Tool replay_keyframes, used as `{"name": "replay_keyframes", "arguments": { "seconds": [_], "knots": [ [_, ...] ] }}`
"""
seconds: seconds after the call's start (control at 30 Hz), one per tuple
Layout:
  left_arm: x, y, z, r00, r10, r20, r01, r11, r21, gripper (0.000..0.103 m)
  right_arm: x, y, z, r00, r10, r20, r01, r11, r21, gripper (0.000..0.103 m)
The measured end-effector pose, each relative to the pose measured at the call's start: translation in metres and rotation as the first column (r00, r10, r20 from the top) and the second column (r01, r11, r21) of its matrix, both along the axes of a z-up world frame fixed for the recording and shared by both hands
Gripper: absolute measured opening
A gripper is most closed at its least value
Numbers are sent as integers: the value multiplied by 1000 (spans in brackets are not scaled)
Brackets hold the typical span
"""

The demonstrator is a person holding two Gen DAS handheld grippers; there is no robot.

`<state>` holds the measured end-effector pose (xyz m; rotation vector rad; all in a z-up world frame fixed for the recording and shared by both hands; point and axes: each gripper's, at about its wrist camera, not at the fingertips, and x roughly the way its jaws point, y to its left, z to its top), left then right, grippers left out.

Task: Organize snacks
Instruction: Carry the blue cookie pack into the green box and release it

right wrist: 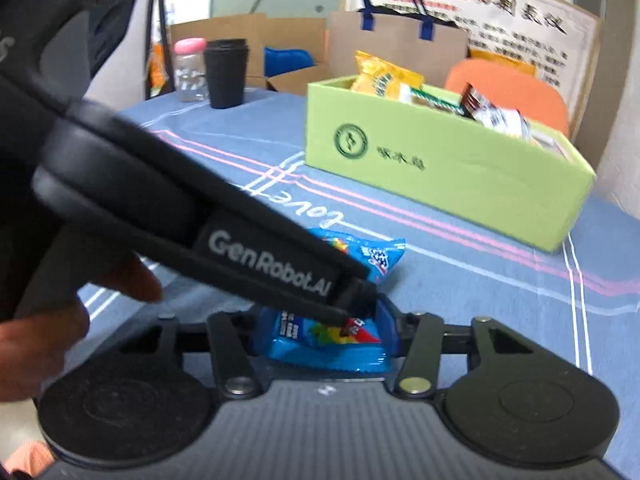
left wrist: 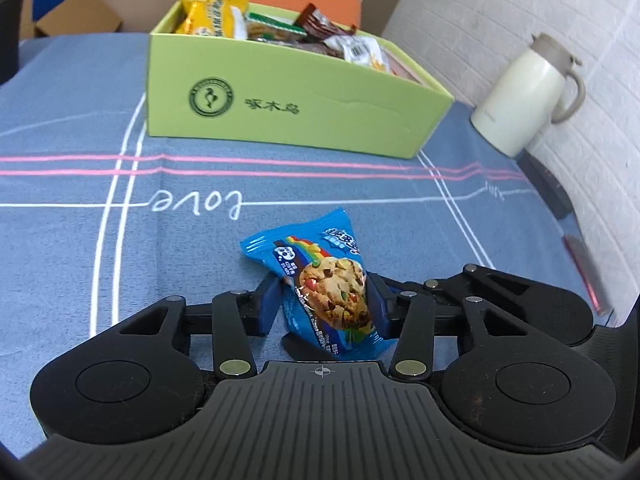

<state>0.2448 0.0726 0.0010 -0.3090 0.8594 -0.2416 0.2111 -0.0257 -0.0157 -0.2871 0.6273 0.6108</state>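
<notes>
A blue cookie packet (left wrist: pixel 328 280) lies on the blue tablecloth between the blue pads of my left gripper (left wrist: pixel 324 300), which is shut on it. In the right wrist view the left gripper (right wrist: pixel 356 300) reaches in from the left. The logo end of a blue packet (right wrist: pixel 376 258) shows beyond its tip. My right gripper (right wrist: pixel 326 326) is shut on a blue packet (right wrist: pixel 316 346); I cannot tell whether it is the same one. The green box (left wrist: pixel 280 108) holding several snacks stands farther back on the table, apart from both grippers.
A cream jug (left wrist: pixel 524 96) stands by the white wall at the right. A black cup (right wrist: pixel 226 74) and a pink-lidded jar (right wrist: pixel 190 68) stand at the table's far left. An orange chair (right wrist: pixel 508 88), cardboard boxes and a paper bag (right wrist: pixel 396 48) are behind the table. A hand (right wrist: pixel 44 320) is at the lower left.
</notes>
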Motion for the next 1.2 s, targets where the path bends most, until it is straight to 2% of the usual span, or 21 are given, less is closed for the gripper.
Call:
{"name": "replay_keyframes", "arguments": {
  "seconds": [0.13, 0.23, 0.33, 0.43, 0.53, 0.63, 0.8, 1.0, 1.03, 1.1, 1.13, 1.2],
  "knots": [
    [11, 4, 29, 998, 20, 54, -19, 1000, -18, 26, 15, 0, 31, 997, 10, 70, -13, 999, 36, 53],
    [37, 15, 66, 991, 27, 128, -22, 999, -42, 26, 46, 4, 63, 984, 27, 175, -37, 998, 54, 55],
    [79, 23, 102, 977, 39, 211, -37, 999, -11, 26, 96, 16, 88, 970, 38, 240, -54, 997, 59, 58],
    [132, 32, 118, 971, 64, 231, -72, 997, 29, 26, 155, 29, 94, 972, 33, 233, -45, 998, 48, 58],
    [179, 40, 107, 977, 99, 188, -106, 994, 29, 25, 200, 33, 83, 986, 34, 161, -43, 998, 51, 58],
    [205, 38, 90, 985, 102, 141, -113, 991, 71, 24, 221, 32, 66, 993, 48, 103, -53, 998, 43, 58],
    [212, 37, 62, 990, 87, 111, -96, 992, 77, 25, 234, 38, 44, 996, 60, 68, -62, 998, 28, 63],
    [209, 33, 55, 988, 77, 134, -90, 992, 93, 29, 239, 37, 38, 997, 57, 47, -59, 997, 57, 68],
    [209, 34, 54, 988, 78, 136, -91, 992, 92, 29, 234, 34, 37, 998, 56, 42, -59, 996, 67, 70],
    [209, 34, 53, 987, 81, 139, -94, 992, 90, 31, 229, 30, 34, 997, 67, 38, -70, 994, 85, 80],
    [209, 34, 53, 987, 81, 140, -95, 991, 90, 32, 226, 30, 32, 996, 71, 46, -75, 994, 82, 90],
    [210, 32, 53, 986, 74, 146, -89, 991, 98, 35, 221, 28, 31, 996, 46, 76, -52, 995, 81, 95]
  ]
}}
